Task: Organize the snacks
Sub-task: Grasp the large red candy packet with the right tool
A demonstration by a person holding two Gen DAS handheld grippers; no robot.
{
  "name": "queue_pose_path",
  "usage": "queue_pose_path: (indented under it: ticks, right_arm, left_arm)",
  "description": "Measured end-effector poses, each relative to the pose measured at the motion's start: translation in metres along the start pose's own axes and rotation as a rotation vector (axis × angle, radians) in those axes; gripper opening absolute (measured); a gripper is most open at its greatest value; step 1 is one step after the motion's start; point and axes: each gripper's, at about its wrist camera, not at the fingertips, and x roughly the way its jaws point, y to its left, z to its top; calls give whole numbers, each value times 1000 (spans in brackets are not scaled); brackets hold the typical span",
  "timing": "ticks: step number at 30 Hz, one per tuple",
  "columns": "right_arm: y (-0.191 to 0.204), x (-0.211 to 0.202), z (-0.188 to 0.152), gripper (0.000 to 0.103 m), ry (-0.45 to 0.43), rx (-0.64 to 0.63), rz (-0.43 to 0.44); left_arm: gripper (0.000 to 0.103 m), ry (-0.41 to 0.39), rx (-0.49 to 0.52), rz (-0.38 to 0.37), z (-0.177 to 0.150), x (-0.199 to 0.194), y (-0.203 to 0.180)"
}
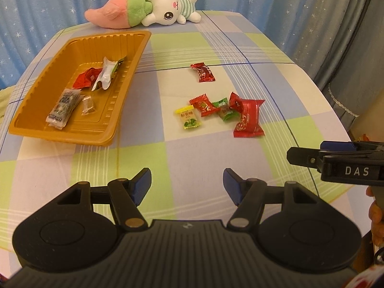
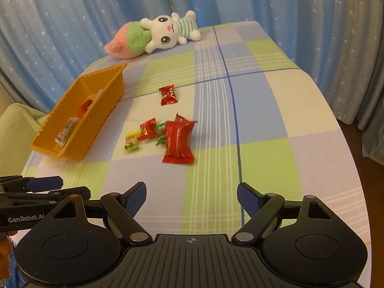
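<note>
snacks lie in two groups on a checked cloth [image 1: 192, 148]. some sit inside an orange tray [image 1: 28, 110] at the left of the left wrist frame: a red packet [image 1: 84, 78], a white and silver packet [image 1: 105, 75] leaning over it, a grey packet [image 1: 63, 109] lower down, and a small clear wrapped piece [image 1: 88, 106] just beside that. the rest sit loose on the cloth, right of the tray. a red candy [image 1: 202, 72] lies alone near the centre. below it is a cluster: a yellow candy [image 1: 189, 117], a small red candy [image 1: 203, 105], a green candy [image 1: 224, 112] and a big red packet [image 1: 248, 117], touching or overlapping one another.

left gripper [image 1: 187, 184] fills the bottom of its own frame, its claw apart with nothing between the blue pads, well short of the cluster. right gripper [image 2: 191, 198] sits at the bottom of its frame, claw wide apart and empty too.

a plush rabbit [image 1: 168, 7] with a pink and green plush tail end lies at the top, before a blue starred curtain [image 1: 48, 4].
</note>
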Motion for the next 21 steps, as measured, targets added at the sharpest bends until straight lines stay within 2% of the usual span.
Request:
queue_pose_path:
  ticks: [3,17,21]
  right_arm:
    - [3,7,3,82,-10,-6,1]
    - [17,45,25,59,-31,-45,18]
    - [21,56,31,56,-35,-59,14]
  left_arm:
    - [64,2,3,0,5,7,1]
    - [63,1,3,1,29,32,8]
    - [63,1,5,0,34,37,10]
